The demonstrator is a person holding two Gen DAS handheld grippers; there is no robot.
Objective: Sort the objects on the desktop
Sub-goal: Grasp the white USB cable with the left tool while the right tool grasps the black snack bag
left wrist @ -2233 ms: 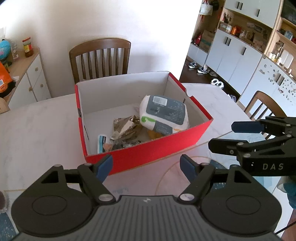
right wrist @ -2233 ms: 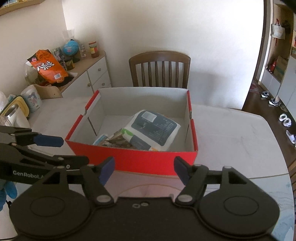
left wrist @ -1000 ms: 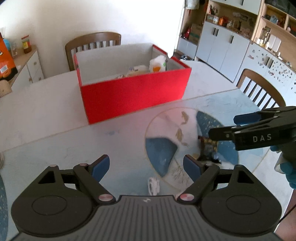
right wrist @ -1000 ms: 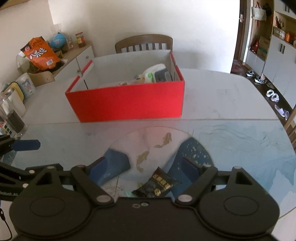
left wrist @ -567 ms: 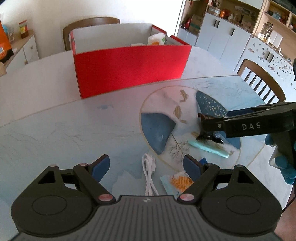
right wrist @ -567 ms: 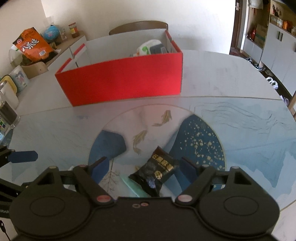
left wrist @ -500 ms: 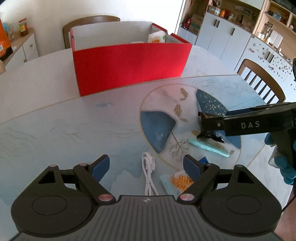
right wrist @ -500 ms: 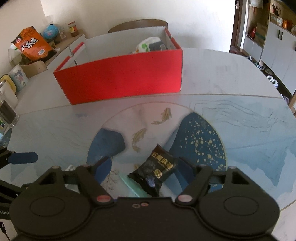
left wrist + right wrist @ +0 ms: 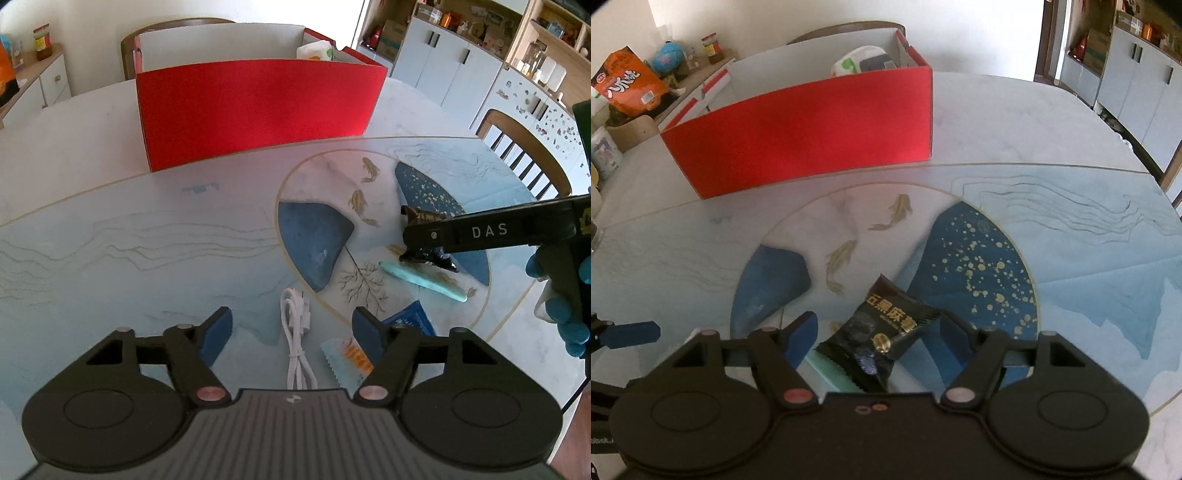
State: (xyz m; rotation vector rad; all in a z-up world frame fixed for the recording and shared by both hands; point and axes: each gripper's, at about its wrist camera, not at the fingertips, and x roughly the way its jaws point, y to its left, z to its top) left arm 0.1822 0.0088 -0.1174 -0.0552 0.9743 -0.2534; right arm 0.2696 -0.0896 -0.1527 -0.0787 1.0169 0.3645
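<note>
Left tool, jaws just narrowing, straddles a coiled white USB cable on the painted glass surface, no contact. Right tool part-open, narrowing around a black foil snack packet; contact unclear. Beyond: red cardboard box.

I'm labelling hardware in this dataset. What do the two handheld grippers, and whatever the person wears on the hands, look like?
Both the left gripper and the right gripper are matte black plastic with round disc housings, small pink-metallic pivot screws and blue pads on the jaws. Seen from the left wrist, the right gripper's side carries white "DAS" lettering. A blue glove covers the hand gripping its handle, and a thin dark cable hangs beside it.
</note>
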